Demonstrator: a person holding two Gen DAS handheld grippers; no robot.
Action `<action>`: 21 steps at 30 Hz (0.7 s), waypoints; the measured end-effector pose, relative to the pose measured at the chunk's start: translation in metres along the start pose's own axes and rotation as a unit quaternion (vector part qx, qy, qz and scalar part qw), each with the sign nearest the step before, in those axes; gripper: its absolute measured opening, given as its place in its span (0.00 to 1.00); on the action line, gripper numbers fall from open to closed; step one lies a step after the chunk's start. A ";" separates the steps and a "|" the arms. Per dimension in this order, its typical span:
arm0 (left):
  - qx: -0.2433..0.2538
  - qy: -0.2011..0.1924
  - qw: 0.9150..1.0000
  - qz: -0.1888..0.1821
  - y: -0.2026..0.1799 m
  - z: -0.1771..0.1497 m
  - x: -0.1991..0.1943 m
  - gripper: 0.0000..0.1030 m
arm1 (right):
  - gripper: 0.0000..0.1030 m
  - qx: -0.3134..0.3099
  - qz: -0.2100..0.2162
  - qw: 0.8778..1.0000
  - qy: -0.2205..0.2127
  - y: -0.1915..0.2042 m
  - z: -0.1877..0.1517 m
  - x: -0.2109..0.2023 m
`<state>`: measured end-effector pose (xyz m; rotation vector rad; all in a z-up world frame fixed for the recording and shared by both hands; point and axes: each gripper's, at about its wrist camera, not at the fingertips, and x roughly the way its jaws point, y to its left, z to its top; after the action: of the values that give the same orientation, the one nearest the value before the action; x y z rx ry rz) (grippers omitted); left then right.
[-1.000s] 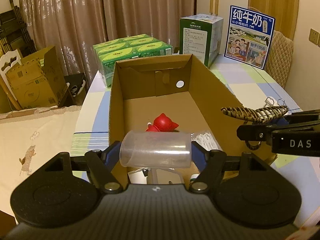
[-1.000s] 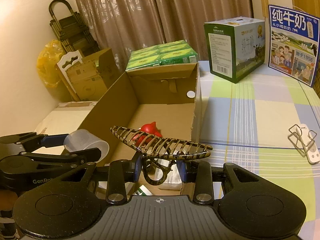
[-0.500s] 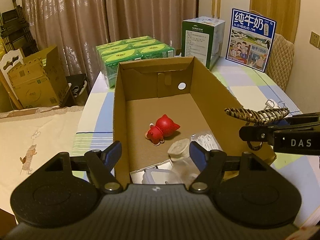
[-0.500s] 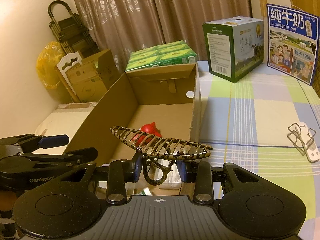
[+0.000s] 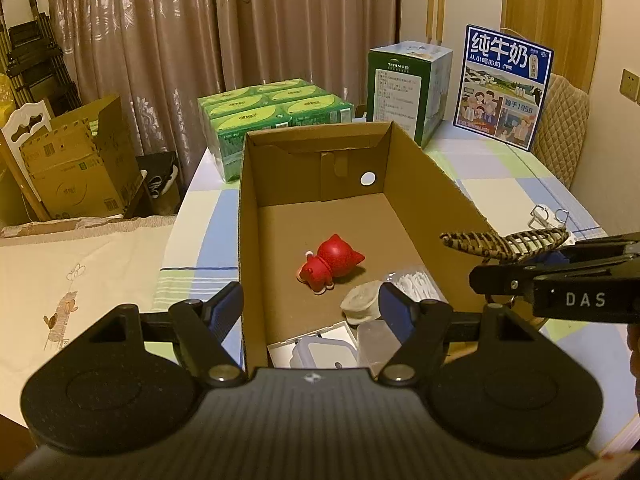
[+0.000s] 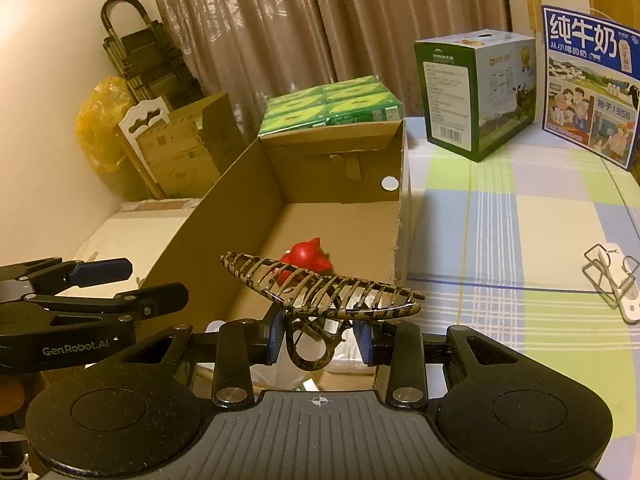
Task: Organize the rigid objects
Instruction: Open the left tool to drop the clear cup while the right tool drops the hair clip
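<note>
Left wrist view: left gripper (image 5: 311, 307) is open and empty, fingers spread over the near end of the cardboard box (image 5: 436, 184) on the checked table (image 5: 500, 188). Inside the box: red toy (image 5: 330, 263) mid-floor, clear cup (image 5: 374, 342) and white container (image 5: 322, 354) at the near end, cotton swab pack (image 5: 414, 286) by the right wall. Right gripper (image 5: 568, 276) enters from the right edge, clamping a tortoiseshell hair claw (image 5: 504, 240) above the box's right wall. Right wrist view: right gripper (image 6: 320, 338) is closed on the hair claw (image 6: 320, 288), held over the box's (image 6: 248, 184) near right corner. Left gripper (image 6: 104, 284) sits at the left edge, its fingers apart. Wire clip (image 6: 612, 276) lies near the table's (image 6: 552, 216) right edge. Milk carton box (image 6: 476, 92) stands at the far side.
</note>
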<state>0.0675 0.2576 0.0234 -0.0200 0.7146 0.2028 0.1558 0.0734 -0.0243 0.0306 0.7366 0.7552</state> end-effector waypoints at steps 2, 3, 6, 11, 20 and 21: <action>0.000 -0.001 1.000 0.000 0.000 0.000 -0.001 0.68 | 0.32 -0.001 0.000 1.000 0.001 0.001 0.000 0.001; -0.001 -0.001 1.000 0.000 0.001 -0.001 -0.001 0.68 | 0.32 -0.002 0.000 1.000 0.002 0.001 0.000 0.002; -0.003 -0.002 1.000 0.000 0.003 -0.001 -0.002 0.68 | 0.32 -0.004 0.000 1.000 0.006 0.003 0.000 0.005; -0.005 -0.003 1.000 -0.001 0.004 -0.001 -0.003 0.68 | 0.32 -0.006 0.000 1.000 0.010 0.004 0.000 0.010; -0.008 -0.003 1.000 0.000 0.008 -0.003 -0.005 0.68 | 0.33 -0.004 0.002 1.000 0.004 0.006 0.002 0.013; -0.008 -0.003 1.000 0.001 0.009 -0.003 -0.005 0.68 | 0.35 -0.005 0.001 1.000 0.002 0.006 0.002 0.012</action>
<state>0.0602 0.2648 0.0251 -0.0337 0.7066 0.2096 0.1590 0.0860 -0.0281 0.0214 0.7364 0.7619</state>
